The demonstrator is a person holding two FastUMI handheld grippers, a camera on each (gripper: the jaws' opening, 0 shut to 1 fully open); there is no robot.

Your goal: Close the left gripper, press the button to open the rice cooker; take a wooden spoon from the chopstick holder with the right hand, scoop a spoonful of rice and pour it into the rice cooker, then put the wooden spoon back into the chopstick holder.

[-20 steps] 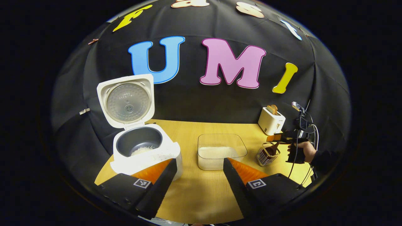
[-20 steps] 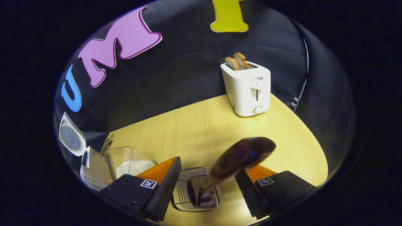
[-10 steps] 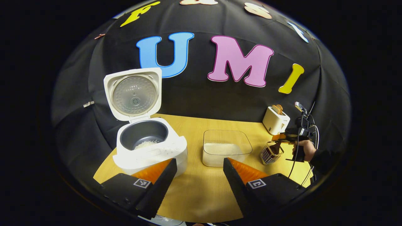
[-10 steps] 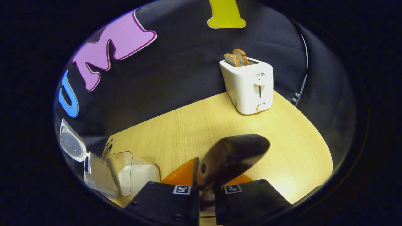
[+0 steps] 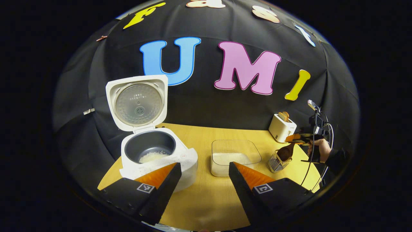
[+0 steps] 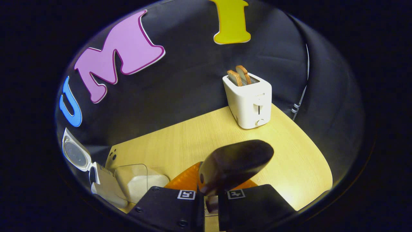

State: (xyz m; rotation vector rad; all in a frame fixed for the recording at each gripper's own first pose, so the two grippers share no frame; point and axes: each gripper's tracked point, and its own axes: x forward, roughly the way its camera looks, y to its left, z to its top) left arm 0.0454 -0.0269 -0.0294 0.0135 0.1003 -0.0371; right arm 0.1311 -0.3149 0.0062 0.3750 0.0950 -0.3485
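Note:
The white rice cooker (image 5: 180,161) stands open at the table's left, lid (image 5: 138,103) upright, a little rice in its dark pot (image 5: 151,151). My left gripper (image 5: 205,180) hangs open in front of it, holding nothing. A clear box of rice (image 5: 235,154) sits mid-table. At the right, the wire chopstick holder (image 5: 276,163) has the dark wooden spoon (image 5: 285,151) rising from its mouth. My right gripper (image 6: 210,199) is shut on the spoon's handle, with the spoon's bowl (image 6: 235,164) sticking out ahead of the fingers. The holder lies hidden beneath them.
A white toaster (image 6: 249,100) with two bread slices stands at the back right of the wooden table (image 6: 180,141). In the right gripper view the rice box (image 6: 135,180) and cooker (image 6: 103,185) lie far left. A hand (image 5: 317,149) and cable trail at the table's right edge.
My right gripper went from open around the spoon to shut on its handle, then rose a little with it. The left gripper drifted slightly back and stayed open.

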